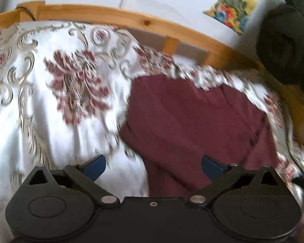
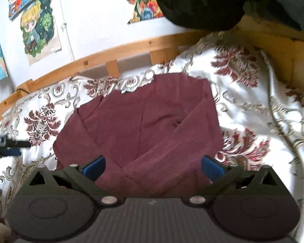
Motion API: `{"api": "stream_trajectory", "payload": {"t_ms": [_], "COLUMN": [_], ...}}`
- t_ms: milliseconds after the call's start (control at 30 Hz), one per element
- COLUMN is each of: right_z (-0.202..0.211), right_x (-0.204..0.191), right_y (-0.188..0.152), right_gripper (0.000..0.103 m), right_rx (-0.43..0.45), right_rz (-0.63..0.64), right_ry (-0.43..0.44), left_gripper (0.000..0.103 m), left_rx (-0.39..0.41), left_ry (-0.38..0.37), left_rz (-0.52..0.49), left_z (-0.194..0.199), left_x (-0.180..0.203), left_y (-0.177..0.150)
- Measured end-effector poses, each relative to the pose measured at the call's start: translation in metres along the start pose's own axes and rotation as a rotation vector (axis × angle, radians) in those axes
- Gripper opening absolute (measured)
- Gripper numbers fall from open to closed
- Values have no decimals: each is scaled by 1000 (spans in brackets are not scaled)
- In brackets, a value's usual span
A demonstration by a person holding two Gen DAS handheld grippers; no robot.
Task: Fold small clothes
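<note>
Lying folded on the bedspread [image 2: 243, 105], the maroon top [image 2: 143, 125] fills mid-frame.
Left gripper [image 1: 153, 167] and right gripper [image 2: 153, 167] both gape wide, holding nothing.

- Your left wrist camera sits behind the left claw [image 1: 153, 167], angled down over the bed cover [image 1: 40, 105], close above it, the maroon garment [image 1: 192, 121] off to its right.
- Your right wrist camera looks down past the right claw [image 2: 153, 167], centred on the garment [image 2: 143, 125].
- Both views share the garment, wooden bed rail [image 1: 131, 19] and wall.
</note>
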State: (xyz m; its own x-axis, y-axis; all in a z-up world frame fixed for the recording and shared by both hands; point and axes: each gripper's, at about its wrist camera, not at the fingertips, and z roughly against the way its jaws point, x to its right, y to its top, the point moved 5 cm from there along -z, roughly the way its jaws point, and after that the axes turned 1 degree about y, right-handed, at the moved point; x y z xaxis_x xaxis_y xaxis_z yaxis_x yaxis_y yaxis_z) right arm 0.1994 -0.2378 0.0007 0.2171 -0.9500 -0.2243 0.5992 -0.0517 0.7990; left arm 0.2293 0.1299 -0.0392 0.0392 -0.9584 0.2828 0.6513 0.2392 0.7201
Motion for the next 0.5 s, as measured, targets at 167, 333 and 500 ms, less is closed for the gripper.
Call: {"api": "stream_trajectory", "payload": {"t_ms": [167, 333, 500], "right_z": [28, 46, 66], "right_x": [4, 2, -18], "right_y": [3, -7, -32], "right_gripper": [103, 103, 103], "right_rx": [-69, -279, -409], "right_rz": [19, 138, 541], "right_ry": [-24, -47, -159], "left_gripper": [102, 102, 102], "left_rx": [-16, -31, -109], "left_ry": [-19, -78, -110], "left_rz": [-32, -29, -124], "left_z": [39, 63, 67], "left_x": [13, 24, 44], "left_y": [-28, -44, -66]}}
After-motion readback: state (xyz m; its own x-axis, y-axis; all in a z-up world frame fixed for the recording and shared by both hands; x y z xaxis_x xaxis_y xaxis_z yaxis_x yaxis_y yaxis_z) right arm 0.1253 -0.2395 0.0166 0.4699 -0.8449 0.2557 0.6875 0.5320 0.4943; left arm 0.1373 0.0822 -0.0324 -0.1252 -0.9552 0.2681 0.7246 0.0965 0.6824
